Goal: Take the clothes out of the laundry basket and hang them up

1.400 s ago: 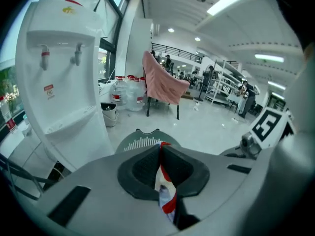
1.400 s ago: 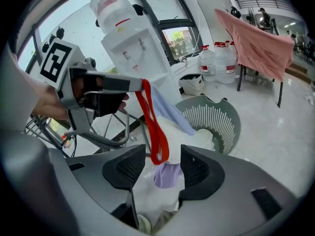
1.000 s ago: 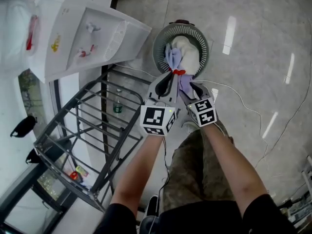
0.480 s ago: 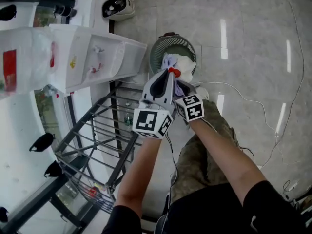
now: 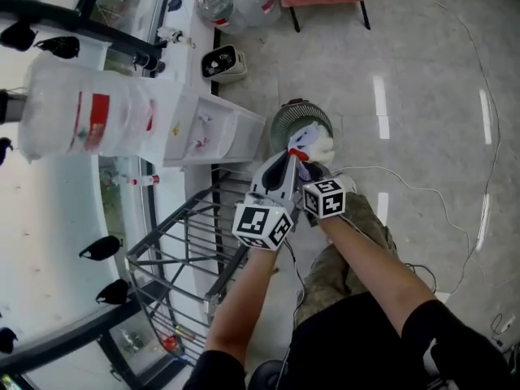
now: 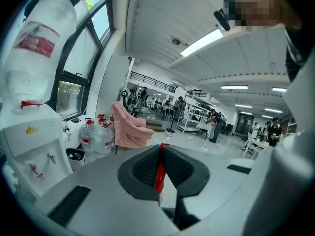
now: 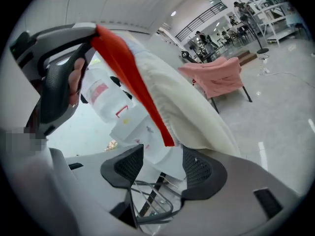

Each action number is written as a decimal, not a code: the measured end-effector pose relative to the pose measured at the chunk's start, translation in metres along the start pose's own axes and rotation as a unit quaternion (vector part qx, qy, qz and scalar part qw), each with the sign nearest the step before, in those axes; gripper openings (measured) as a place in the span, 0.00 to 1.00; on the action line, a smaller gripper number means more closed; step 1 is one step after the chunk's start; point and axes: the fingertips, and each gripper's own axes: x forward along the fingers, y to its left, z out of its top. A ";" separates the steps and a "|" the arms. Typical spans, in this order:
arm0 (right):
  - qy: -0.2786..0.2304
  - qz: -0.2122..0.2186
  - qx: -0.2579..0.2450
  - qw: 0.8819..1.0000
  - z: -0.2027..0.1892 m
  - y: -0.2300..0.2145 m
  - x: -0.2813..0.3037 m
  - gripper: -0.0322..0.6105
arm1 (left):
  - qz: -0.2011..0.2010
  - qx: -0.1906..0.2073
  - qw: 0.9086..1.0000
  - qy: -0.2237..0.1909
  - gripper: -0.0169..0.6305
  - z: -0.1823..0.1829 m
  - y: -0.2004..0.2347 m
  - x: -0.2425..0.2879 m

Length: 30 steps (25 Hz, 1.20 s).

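Note:
My left gripper is shut on the red trim of a white garment and holds it up over the round laundry basket on the floor. A lavender part of the cloth shows beside the white. In the right gripper view the garment hangs from the left gripper, and its red edge runs down toward my right gripper. The right gripper sits just right of the left one. Its jaws have just been opening wider; the cloth's lower end hangs at the gap, unpinched.
A grey wire drying rack stands at lower left, below my arms. A white water dispenser with its big bottle stands left of the basket. White cables trail over the glossy floor. A pink-covered chair and spare water jugs stand farther off.
Both grippers have risen together with the garment, which now hangs higher above the basket. The basket looks smaller and farther below than before.

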 end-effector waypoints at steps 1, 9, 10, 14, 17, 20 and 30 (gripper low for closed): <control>-0.008 -0.005 0.012 1.000 0.009 0.000 -0.006 0.39 | 0.004 -0.003 1.000 -0.004 0.05 0.006 -0.002 -0.007; -0.016 -0.001 0.004 1.000 0.046 0.015 -0.068 0.37 | 0.041 -0.011 0.999 -0.033 0.05 0.046 -0.012 -0.064; -0.016 -0.002 0.001 1.000 0.050 0.015 -0.076 0.34 | 0.043 -0.010 0.998 -0.036 0.05 0.051 -0.016 -0.069; -0.002 -0.001 -0.040 0.999 0.069 0.020 -0.096 0.33 | 0.056 -0.011 0.997 -0.052 0.05 0.072 -0.025 -0.087; 0.018 0.004 -0.079 0.997 0.062 0.037 -0.108 0.33 | 0.068 -0.015 0.996 -0.063 0.05 0.084 -0.029 -0.114; 0.049 0.032 -0.090 0.994 0.041 0.058 -0.112 0.33 | 0.077 -0.018 0.994 -0.075 0.05 0.096 -0.035 -0.138; 0.077 0.170 -0.217 0.958 0.030 0.165 -0.132 0.05 | 0.200 -0.039 0.967 -0.156 0.05 0.124 -0.014 -0.274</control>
